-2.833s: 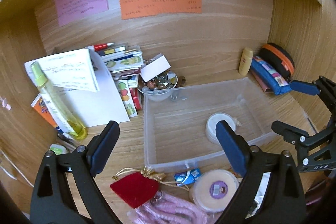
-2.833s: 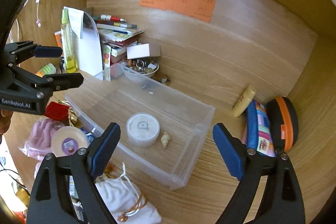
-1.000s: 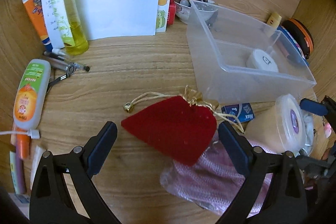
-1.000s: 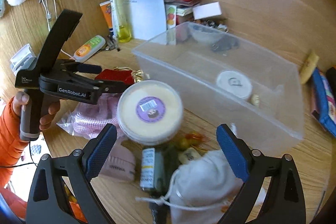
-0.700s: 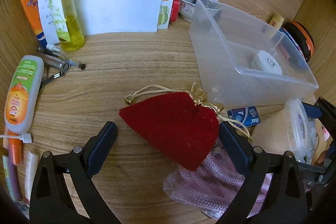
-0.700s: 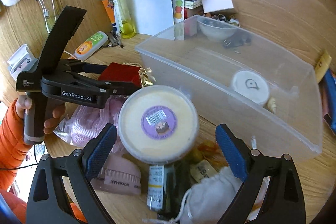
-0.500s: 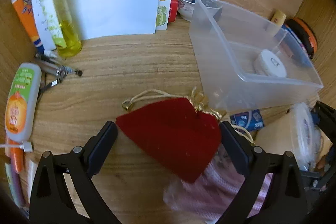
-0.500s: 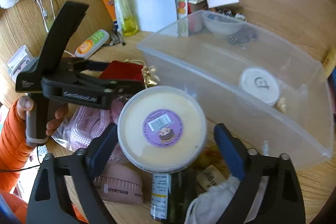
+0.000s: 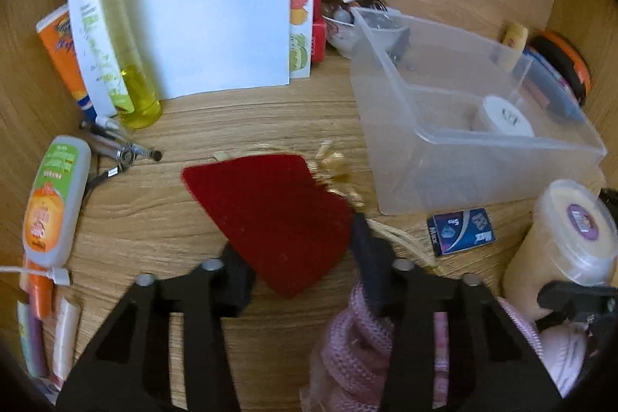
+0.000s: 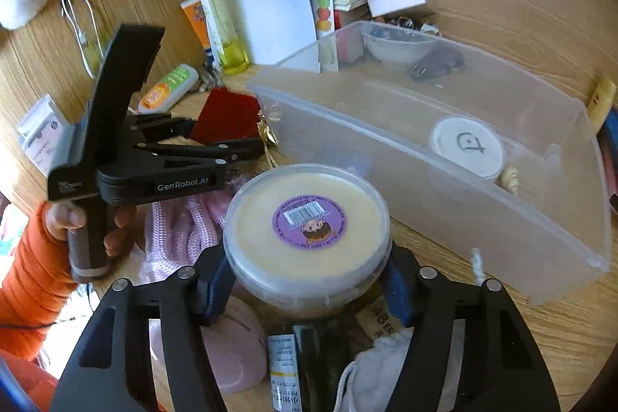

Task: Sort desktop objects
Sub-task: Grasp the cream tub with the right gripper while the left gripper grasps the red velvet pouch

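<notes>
A red velvet pouch (image 9: 270,207) with gold cord lies on the wooden desk. My left gripper (image 9: 297,257) has its jaws closing on it, and both pads touch the pouch's lower edges. In the right wrist view the red velvet pouch (image 10: 226,116) stands tilted between the left gripper's (image 10: 226,134) fingers. A round tub (image 10: 307,219) with a cream lid and purple sticker sits in my right gripper (image 10: 307,280), whose jaws are closing with the pads against its sides. The clear plastic bin (image 10: 347,118) beside it holds a small white round container (image 10: 467,145) and a shell (image 10: 511,180).
A pink knit item (image 9: 359,346) in a bag lies under the left gripper, next to a blue box (image 9: 461,230). A yellow bottle (image 9: 116,45), a white sheet (image 9: 216,26) and an orange-green tube (image 9: 54,203) stand left. A white drawstring bag (image 10: 382,373) and dark bottle (image 10: 305,361) lie below the tub.
Both pairs of jaws have come in from wide open: the left onto the red pouch, which now looks bunched and tilted, the right onto the round tub.
</notes>
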Demonstrator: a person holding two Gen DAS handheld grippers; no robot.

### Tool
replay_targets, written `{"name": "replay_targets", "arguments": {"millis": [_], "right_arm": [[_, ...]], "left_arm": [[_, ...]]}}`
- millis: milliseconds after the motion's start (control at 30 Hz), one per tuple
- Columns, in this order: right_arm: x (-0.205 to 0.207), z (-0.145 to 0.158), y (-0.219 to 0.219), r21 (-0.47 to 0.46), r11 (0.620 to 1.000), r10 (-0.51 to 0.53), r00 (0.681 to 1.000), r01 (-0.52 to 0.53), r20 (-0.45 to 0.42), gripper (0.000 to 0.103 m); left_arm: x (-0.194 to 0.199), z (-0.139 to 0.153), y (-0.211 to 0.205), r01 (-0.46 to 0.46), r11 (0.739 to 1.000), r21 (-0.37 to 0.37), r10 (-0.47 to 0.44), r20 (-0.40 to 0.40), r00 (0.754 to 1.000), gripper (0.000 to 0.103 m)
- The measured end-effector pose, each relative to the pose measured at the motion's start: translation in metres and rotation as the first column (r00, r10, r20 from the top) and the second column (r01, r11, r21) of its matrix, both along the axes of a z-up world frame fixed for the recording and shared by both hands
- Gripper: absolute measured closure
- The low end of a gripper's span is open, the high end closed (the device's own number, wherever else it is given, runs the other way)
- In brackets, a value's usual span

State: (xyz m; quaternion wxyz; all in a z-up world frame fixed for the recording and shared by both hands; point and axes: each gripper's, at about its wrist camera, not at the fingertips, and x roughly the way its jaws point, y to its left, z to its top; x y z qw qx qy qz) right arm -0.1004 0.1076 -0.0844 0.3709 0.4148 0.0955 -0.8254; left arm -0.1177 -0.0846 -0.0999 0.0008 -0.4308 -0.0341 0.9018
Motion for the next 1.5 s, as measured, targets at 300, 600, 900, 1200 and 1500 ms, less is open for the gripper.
{"name": "replay_targets", "arguments": {"millis": [300,600,900,1200,1500], "right_arm": [[0.01,0.013,0.018,-0.038,0.999,-0.011,0.999,0.01,-0.037,0.047],[0.005,0.034,0.032,-0.106,0.994,-0.041,0.998,0.035,-0.057,0.047],[0.01,0.055,0.055,-0.152,0.986,-0.078,0.993,0.064,-0.09,0.047],[0.009,0.074,0.086,-0.179,0.975,-0.155,0.98,0.132,-0.125,0.047],[-0.001,0.076,0.104,-0.174,0.969,-0.197,0.972,0.173,-0.13,0.047]], "left_arm": [[0.01,0.006,-0.002,-0.039,0.999,0.019,0.039,-0.019,0.999,0.077],[0.033,0.038,-0.006,-0.074,0.996,0.044,0.078,-0.094,0.993,0.078],[0.047,0.048,-0.003,-0.041,0.997,0.067,0.048,-0.102,0.994,0.079],[0.023,0.045,-0.009,-0.055,0.998,-0.043,0.052,-0.065,0.997,0.023],[-0.029,0.002,-0.016,-0.065,0.993,-0.098,0.075,0.094,0.993,0.023]]}}
